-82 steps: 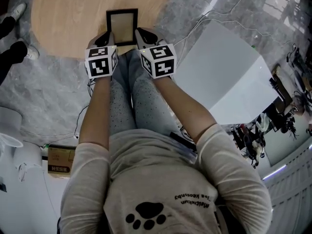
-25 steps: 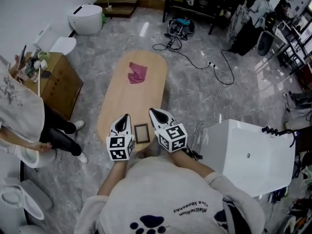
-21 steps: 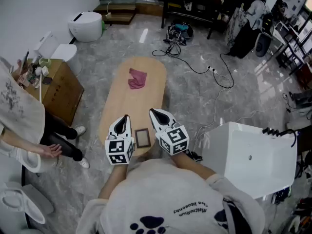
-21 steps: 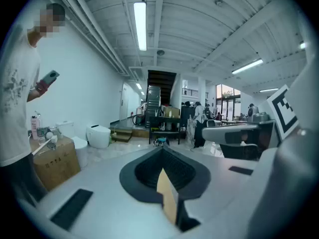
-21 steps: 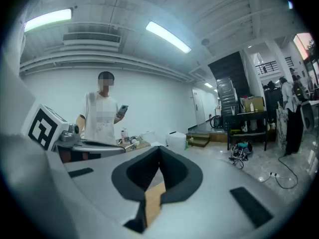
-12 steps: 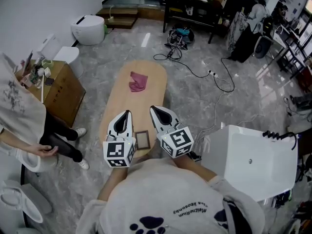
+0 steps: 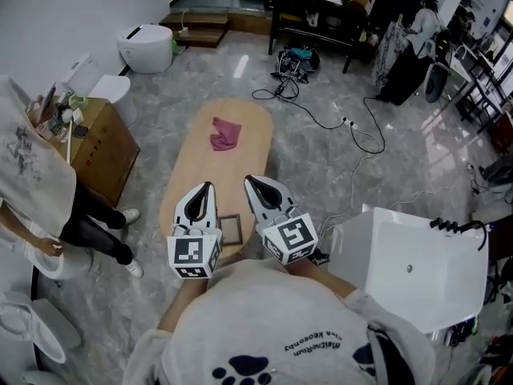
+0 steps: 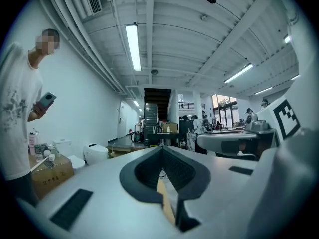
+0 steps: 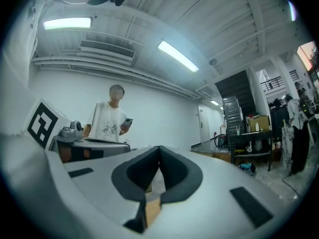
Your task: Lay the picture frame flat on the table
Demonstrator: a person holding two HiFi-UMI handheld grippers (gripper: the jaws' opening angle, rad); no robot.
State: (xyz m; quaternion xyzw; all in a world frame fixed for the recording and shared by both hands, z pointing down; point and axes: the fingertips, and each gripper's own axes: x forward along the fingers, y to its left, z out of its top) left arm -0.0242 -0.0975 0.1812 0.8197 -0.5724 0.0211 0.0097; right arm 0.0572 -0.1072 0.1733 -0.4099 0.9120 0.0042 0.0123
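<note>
with the picture frame [image 7: 230, 229] laid flat on the table [image 7: 210, 171], the left gripper [image 7: 208, 187] and right gripper [image 7: 249, 180] were held clear, jaws pressed together on nothing.

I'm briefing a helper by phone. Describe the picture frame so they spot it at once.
Look for the long oval wooden table on the grey marble floor. At its near end lies the picture frame: small, dark-rimmed, rectangular, unlike the crumpled pink cloth farther along.

Pink cloth [image 7: 225, 132] (crumpled), cardboard box [image 7: 100, 151].
</note>
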